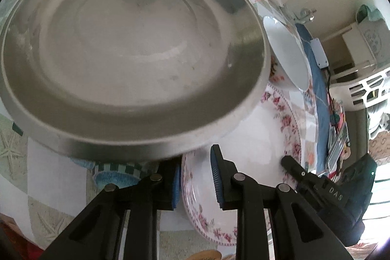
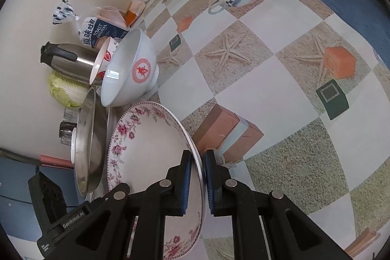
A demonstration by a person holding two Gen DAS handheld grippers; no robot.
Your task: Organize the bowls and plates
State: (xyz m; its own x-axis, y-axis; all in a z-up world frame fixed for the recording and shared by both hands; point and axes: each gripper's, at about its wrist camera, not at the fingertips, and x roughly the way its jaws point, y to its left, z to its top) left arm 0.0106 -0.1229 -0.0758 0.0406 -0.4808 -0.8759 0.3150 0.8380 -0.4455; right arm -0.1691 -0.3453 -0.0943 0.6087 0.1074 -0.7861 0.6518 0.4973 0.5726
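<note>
In the left wrist view a steel plate (image 1: 131,50) fills most of the frame, its near rim right in front of my left gripper (image 1: 196,177). The jaws stand apart and clamp nothing; the steel rim passes just over the left pad. A floral plate (image 1: 265,138) lies below and right of the steel plate. My right gripper (image 2: 198,183) is shut on the floral plate (image 2: 148,152) at its rim, holding it edge-on. The steel plate (image 2: 89,145) shows left of it. A white bowl with a red emblem (image 2: 129,70) stands beyond, with a smaller bowl (image 2: 102,57) behind it.
A steel thermos (image 2: 70,60), a cabbage (image 2: 64,91), a toast bag (image 2: 100,31) and a small jar (image 2: 64,135) line the wall. The patterned tablecloth (image 2: 280,94) spreads to the right. A white basket (image 1: 360,89) stands off the table's far side.
</note>
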